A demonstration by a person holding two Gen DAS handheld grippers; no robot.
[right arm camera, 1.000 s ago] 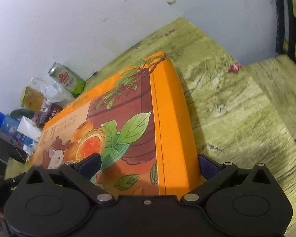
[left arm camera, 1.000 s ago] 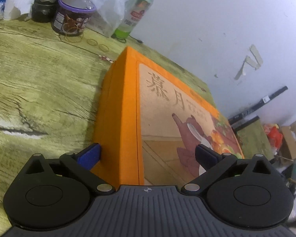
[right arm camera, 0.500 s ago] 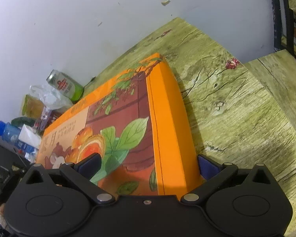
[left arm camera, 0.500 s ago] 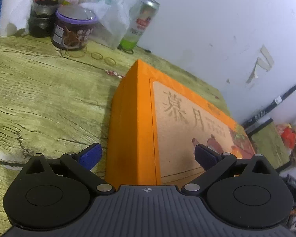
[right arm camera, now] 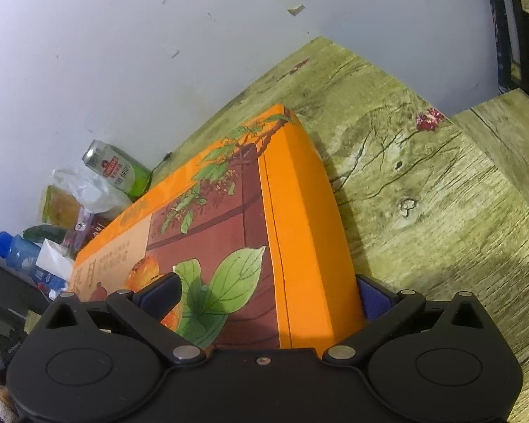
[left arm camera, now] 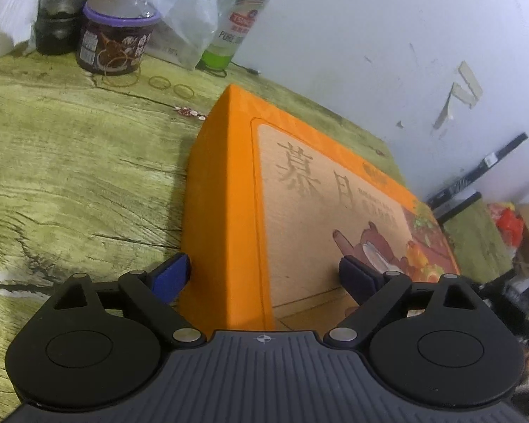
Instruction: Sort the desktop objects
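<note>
Orange gift box point(left arm camera: 225, 218) lying flat on the green wood-grain tabletop point(left arm camera: 70, 176), left tool point(left arm camera: 264, 275) closing astride its left corner, right tool point(right arm camera: 268, 292) straddling its right corner, grip unclear

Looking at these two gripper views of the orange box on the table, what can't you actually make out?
- Orange box: near end hidden by the gripper body, both views.
- Left gripper, jaws closing: pad contact unclear.
- Right gripper: right pad half behind the box.
- Small print: blurred, left view.
- Bottle: cut by the box.
</note>
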